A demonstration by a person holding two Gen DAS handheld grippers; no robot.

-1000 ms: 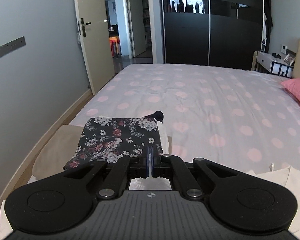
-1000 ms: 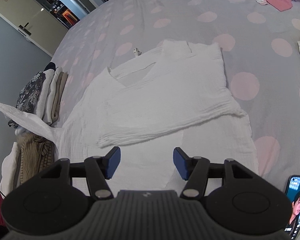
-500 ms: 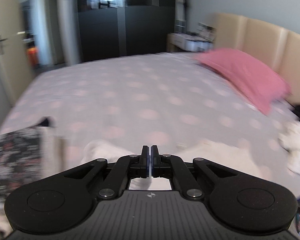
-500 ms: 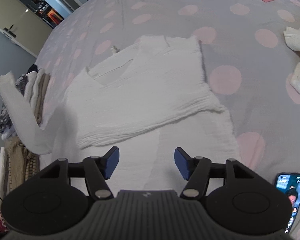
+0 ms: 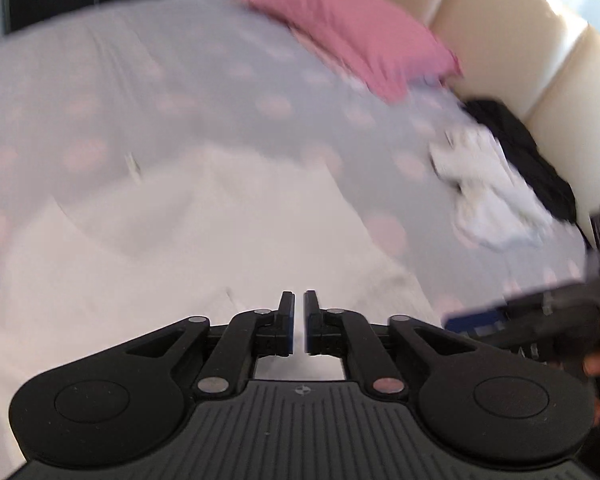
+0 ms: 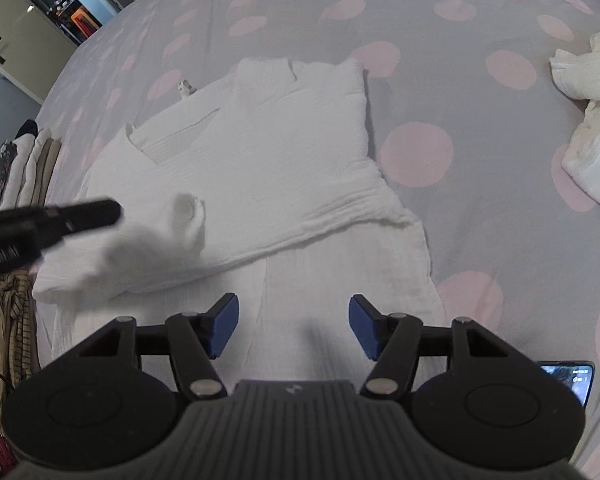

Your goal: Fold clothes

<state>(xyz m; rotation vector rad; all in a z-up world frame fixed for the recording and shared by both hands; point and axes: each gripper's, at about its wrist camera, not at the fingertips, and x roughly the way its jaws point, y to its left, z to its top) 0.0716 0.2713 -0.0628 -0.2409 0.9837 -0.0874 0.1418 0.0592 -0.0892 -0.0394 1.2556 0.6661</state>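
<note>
Could easily go sloppy: white garment (image 6: 284, 168) spread mid-frame on the bed (image 6: 460, 92), left gripper (image 5: 297, 322) opening with seemingly nothing between, sleeve (image 6: 160, 236) dropping crooked at left, right gripper (image 6: 292, 328) spread wide, empty.

text: none legible | phone (image 6: 571, 380) screen: characters too small to read

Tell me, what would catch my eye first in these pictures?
A white crinkled-cotton garment lies spread on the grey bedspread with pink dots, one sleeve dropping back onto it from the opening left gripper. The right gripper hangs open above its lower part. A pink pillow sits by the headboard.
</note>
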